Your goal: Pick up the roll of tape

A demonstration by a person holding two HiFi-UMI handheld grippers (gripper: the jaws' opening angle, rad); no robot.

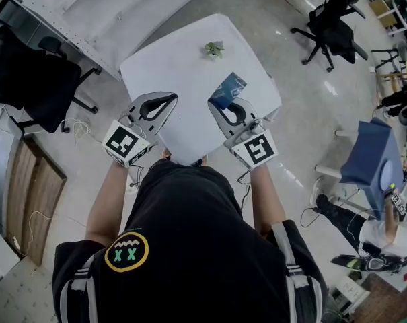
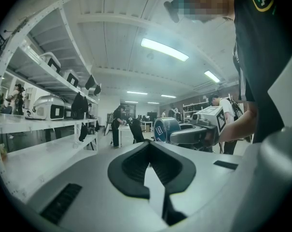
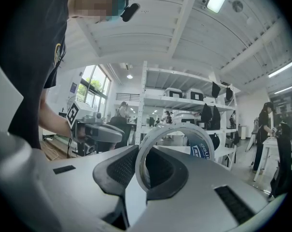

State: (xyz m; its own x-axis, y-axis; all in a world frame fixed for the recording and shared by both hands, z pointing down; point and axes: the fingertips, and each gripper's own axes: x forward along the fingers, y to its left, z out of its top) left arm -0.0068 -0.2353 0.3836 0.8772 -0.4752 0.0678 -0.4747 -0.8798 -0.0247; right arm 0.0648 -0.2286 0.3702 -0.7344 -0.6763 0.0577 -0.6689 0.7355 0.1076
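The roll of tape [image 1: 228, 89], blue with a pale inner ring, hangs in the air over the white table [image 1: 183, 66], and my right gripper [image 1: 224, 102] is shut on it. In the right gripper view the roll [image 3: 203, 144] stands upright, with its ring clamped between the dark pads [image 3: 118, 168] of my right gripper [image 3: 146, 154]. My left gripper [image 1: 171, 99] hovers level to the left of it, shut, with nothing between its jaws. In the left gripper view, my left gripper [image 2: 148, 146] shows its tips meeting, and the roll [image 2: 165, 128] is seen off to the right.
A small green crumpled object [image 1: 214, 48] lies near the table's far edge. Black office chairs [image 1: 332, 25] stand at the back right and at the left [image 1: 35, 79]. White shelving [image 3: 184, 105] holds several cases. A seated person [image 1: 381, 234] is at the lower right.
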